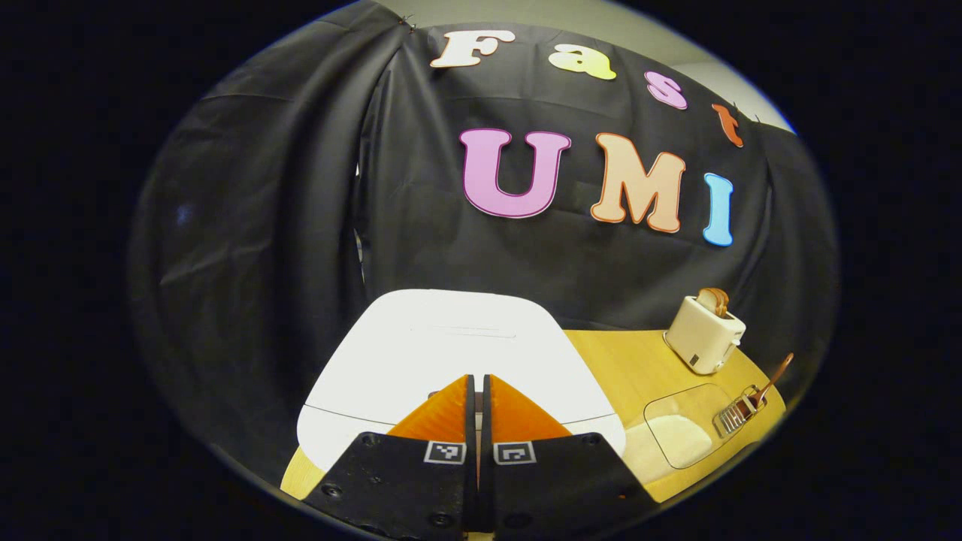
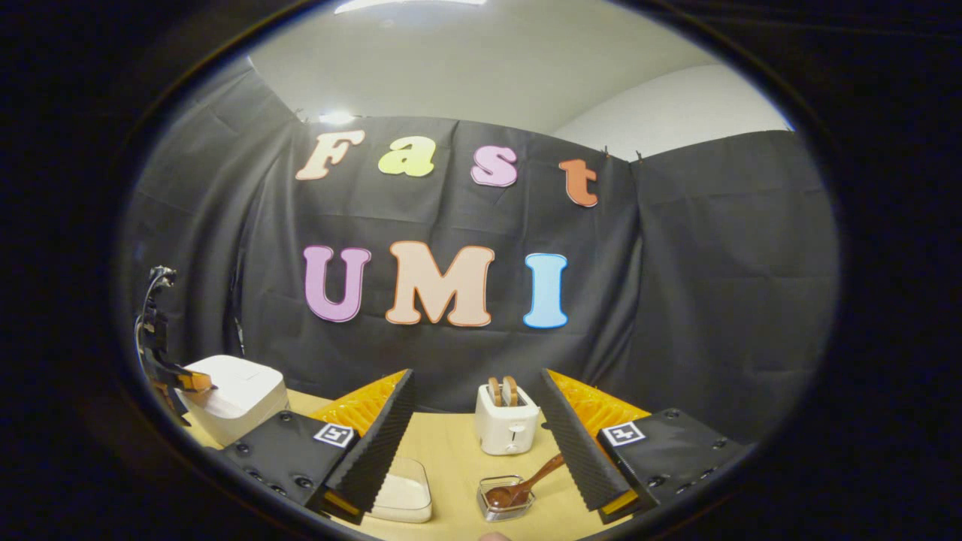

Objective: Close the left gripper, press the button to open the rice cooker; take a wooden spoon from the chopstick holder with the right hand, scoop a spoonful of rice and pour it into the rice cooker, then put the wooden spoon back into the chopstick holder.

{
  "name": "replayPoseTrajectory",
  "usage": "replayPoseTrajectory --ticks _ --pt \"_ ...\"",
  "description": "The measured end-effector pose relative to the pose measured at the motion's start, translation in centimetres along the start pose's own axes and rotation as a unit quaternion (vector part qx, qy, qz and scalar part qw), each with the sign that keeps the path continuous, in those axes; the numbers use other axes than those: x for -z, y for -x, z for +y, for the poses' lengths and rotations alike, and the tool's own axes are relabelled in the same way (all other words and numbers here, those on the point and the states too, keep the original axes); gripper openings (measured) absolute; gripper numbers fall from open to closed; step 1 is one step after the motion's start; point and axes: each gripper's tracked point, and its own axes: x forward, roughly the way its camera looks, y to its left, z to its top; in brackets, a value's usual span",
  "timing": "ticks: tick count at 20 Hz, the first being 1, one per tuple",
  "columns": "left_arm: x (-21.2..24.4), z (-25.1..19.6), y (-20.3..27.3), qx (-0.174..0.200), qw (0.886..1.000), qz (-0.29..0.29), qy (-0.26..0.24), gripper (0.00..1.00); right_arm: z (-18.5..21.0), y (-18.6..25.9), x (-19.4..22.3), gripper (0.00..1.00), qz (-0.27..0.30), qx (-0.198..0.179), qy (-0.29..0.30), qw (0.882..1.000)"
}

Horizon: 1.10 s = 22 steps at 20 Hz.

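Left gripper view, your left claw [image 1: 478, 383] pressed together over the closed cooker [image 1: 451, 361], your right claw [image 2: 476, 439] spread wide, spoon [image 2: 526, 485] in holder [image 2: 505, 499] just below between its fingers.

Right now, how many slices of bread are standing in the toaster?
2. Both slices of bread stand side by side in the top slots of the toaster, at the back of the table behind the chopstick holder. The left gripper view blurs them together.
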Motion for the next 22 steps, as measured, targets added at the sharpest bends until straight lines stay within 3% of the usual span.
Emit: replayPoseTrajectory --ticks 5,9,14,18,22 --pt "-0.1 0.1 -0.4 0.001 1.0 -0.017 0.004 0.0 0.9 -0.5 -0.2 1.0 -0.002 -0.007 0.005 1.0" --pt "0.9 0.0 -0.4 -0.007 1.0 0.007 -0.01 0.0 1.4 -0.8 -0.4 1.0 -0.006 -0.014 0.005 1.0" --pt "-1.0 0.1 -0.1 -0.013 0.999 -0.026 -0.03 0.0 0.7 -0.7 -0.8 1.0 -0.016 -0.015 0.01 1.0" --pt "-5.3 -0.4 0.8 -0.035 0.994 -0.088 -0.062 0.0 -0.8 -0.8 -0.8 1.0 -0.017 -0.011 0.006 1.0" --pt "-7.8 -0.8 1.9 -0.046 0.99 -0.116 -0.064 0.0 -1.9 -1.0 -1.1 1.0 -0.023 -0.016 0.001 1.0"
